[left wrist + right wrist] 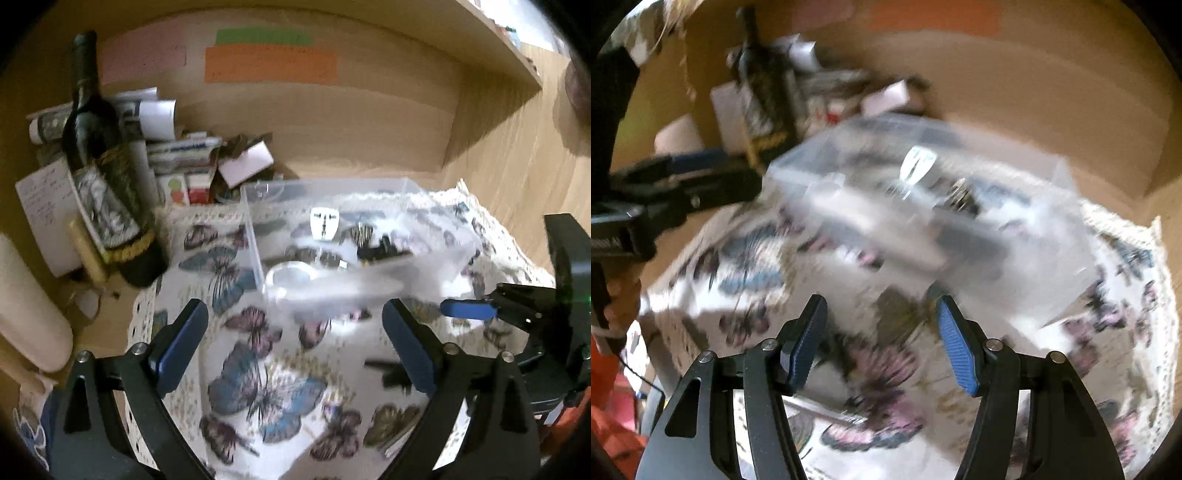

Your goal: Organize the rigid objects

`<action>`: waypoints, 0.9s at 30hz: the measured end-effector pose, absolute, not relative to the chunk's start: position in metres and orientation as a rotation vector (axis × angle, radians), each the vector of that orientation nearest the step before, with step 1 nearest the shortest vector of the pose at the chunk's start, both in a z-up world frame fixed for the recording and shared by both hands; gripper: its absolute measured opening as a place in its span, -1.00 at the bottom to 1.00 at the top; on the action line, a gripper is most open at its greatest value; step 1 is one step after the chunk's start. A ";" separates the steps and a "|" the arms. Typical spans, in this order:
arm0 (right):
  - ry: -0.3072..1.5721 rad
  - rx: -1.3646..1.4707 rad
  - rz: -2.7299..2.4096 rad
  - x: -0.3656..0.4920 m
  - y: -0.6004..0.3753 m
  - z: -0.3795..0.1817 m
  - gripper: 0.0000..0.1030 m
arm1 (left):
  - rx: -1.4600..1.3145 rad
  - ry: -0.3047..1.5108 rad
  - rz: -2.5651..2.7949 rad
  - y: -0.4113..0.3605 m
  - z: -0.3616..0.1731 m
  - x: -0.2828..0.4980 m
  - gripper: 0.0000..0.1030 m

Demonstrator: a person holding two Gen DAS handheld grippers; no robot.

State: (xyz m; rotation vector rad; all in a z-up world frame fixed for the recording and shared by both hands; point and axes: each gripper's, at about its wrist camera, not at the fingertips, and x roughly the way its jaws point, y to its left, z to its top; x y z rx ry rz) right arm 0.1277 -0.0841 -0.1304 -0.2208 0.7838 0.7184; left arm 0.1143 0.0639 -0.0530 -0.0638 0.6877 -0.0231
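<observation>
Warm, dim indoor light gives the wood a yellow-orange cast in both views. The left wrist view is fairly sharp around the dark bottle [107, 166], though the clear plastic box [354, 236] to its right is smeared along its near wall, with pale glare there. The right wrist view is heavily motion-blurred — the box [923, 206] and the butterfly cloth [871, 369] around it streak diagonally. Fisheye bending curves the edges, and black vignette fills the corners — shadows stay soft
</observation>
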 end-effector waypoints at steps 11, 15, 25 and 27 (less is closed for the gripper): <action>0.853 -0.357 0.772 0.122 -0.052 -0.150 -0.66 | -0.062 0.726 -0.049 0.061 -0.077 0.085 0.87; 0.857 -0.300 0.743 0.133 -0.056 -0.147 -0.66 | -0.066 0.733 -0.073 0.056 -0.080 0.082 0.87; 0.673 -0.123 0.642 0.131 -0.106 -0.091 -0.66 | -0.021 0.809 -0.218 0.014 -0.097 0.082 0.87; 0.644 -0.095 0.627 0.129 -0.119 -0.080 -0.66 | -0.009 0.822 -0.250 0.003 -0.100 0.083 0.86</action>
